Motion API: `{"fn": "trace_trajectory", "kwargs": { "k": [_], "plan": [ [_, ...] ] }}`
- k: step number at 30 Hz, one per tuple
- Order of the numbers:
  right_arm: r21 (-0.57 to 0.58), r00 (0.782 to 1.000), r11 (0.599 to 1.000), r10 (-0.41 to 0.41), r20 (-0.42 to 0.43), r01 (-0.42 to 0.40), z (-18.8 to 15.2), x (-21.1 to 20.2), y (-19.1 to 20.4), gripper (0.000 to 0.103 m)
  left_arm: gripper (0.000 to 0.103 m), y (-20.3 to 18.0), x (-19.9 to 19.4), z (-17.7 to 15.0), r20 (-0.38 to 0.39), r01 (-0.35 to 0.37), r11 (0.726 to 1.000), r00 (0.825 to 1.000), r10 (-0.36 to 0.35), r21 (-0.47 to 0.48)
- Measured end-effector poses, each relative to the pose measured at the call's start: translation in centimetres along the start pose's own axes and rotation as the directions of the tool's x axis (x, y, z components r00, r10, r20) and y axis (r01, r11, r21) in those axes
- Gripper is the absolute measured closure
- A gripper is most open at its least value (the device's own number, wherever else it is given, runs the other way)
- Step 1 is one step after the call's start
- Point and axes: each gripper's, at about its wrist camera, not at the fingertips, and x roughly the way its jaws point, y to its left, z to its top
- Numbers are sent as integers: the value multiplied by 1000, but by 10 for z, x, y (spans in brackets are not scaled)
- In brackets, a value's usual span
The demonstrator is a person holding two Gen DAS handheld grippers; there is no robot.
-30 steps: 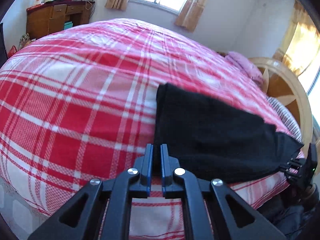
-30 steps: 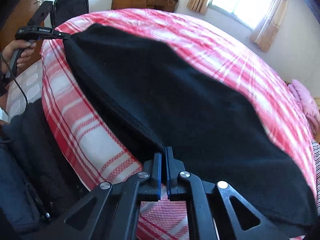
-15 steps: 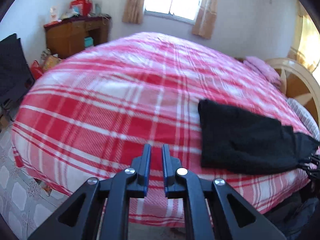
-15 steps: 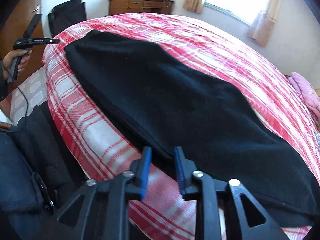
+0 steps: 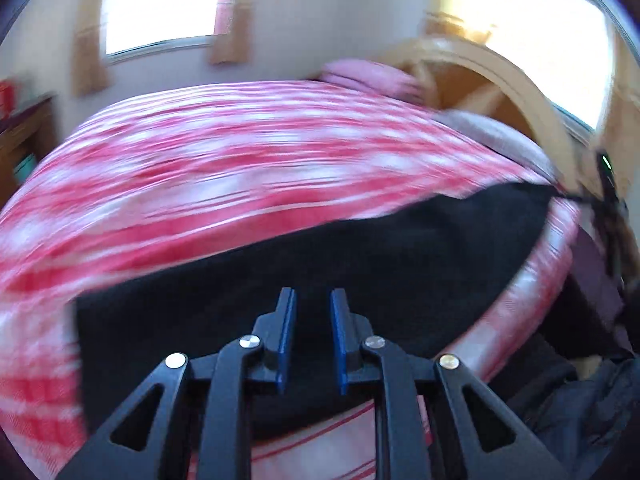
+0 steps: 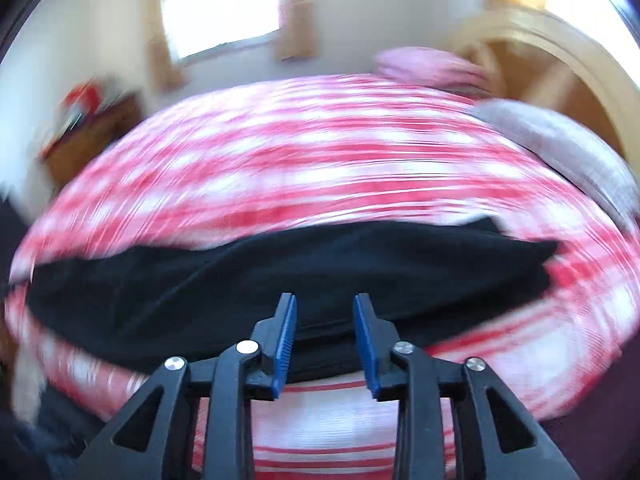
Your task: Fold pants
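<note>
Pants [image 5: 360, 264], black, lie flat along the near edge of a bed with a red-and-white plaid cover [image 5: 240, 160]. Window with tan curtains [image 6: 224, 8] behind, curved wooden headboard [image 5: 516, 80] and pink pillow [image 6: 424, 64] to the right. Everything's motion-smeared, so fabric detail is lost. Left gripper [image 5: 312, 300] and right gripper [image 6: 324, 304] are both opening above the cloth, nothing between them.

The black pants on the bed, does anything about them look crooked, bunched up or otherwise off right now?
Nothing stands out. The black pants lie flat as a long folded strip along the near edge of the red plaid bedspread. Both views are motion-blurred, so small wrinkles cannot be judged.
</note>
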Motion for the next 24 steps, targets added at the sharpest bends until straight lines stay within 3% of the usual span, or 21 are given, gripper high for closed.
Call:
{"fn": "trace_trajectory", "kwargs": {
  "k": [4,8,11,14,17,24],
  "plan": [
    [141,999,989,-44,-5,44,11,-3,-45,64,84,-68,42,27,-51,131,984,991,-126,123],
    [270,1000,963,-6,-23,12,13,5,-77,64,83,-145,72,41,-99,252,936,967,-235,246],
    [351,999,936,27,-39,-12,14,14,-96,64,82,-180,94,45,-138,310,906,950,-282,286],
    [396,998,918,53,-35,-35,18,21,-108,64,82,-206,118,42,-205,397,881,913,-352,257],
    [432,995,898,97,-17,-80,24,25,-116,64,82,-219,129,33,-238,417,872,901,-362,255],
    [397,997,915,82,1,-75,30,33,-113,75,82,-224,131,42,-233,405,884,906,-353,232]
  ]
}}
